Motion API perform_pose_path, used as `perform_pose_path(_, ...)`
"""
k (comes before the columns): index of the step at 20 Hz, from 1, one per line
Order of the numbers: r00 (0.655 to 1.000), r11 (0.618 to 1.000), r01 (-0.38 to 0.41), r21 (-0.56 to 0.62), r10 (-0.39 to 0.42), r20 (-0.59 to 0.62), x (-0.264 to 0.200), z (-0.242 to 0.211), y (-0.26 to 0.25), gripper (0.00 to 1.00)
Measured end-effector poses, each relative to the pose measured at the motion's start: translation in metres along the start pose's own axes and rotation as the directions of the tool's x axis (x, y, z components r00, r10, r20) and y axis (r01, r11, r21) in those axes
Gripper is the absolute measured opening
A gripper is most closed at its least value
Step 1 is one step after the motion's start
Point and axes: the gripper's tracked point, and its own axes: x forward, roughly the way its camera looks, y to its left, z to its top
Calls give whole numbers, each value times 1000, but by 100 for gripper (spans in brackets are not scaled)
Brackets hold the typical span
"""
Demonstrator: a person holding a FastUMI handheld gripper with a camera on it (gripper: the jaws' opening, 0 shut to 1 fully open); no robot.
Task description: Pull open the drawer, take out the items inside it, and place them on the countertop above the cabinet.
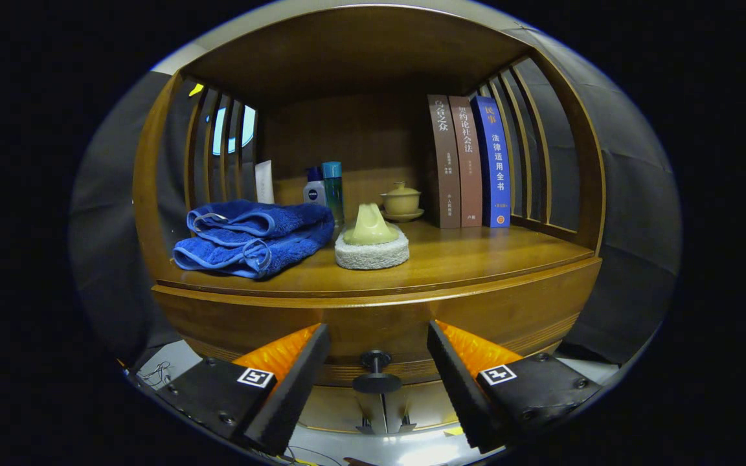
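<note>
Between your tongs (378,362), which are spread wide and hold nothing, sits the small black knob (376,370) of the drawer (509,317). The knob is in the gap but neither finger touches it. Each finger has a black pad on its inner side and an orange part behind it.

The drawer front is a curved band of brown wood, and it looks closed, so you cannot see what is inside.

Right above the drawer is the wooden surface (476,255). On it, nearest to you, a folded blue towel (253,236) lies on the left. Just beside it, in the middle, is a round white sponge (372,254) with a pale yellow lump (370,226) sitting on top.

Farther back stand a white tube (264,182), a small white bottle with a blue cap (314,186) and a taller blue-green bottle (333,191), close together. A little yellow cup with a lid (401,202) rests on a saucer beside them.

On the right, three books (470,165) stand upright, touching each other: two brown and one blue.

Wooden bars (528,149) close in both sides of the shelf.
</note>
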Motion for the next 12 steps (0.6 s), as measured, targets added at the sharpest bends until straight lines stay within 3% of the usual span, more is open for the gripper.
perform_pose_path(6,1000,1000,-6,-25,6,17,-36,30,6,99)
perform_pose_path(12,996,998,-1,-70,7,86,-92,122,11,99)
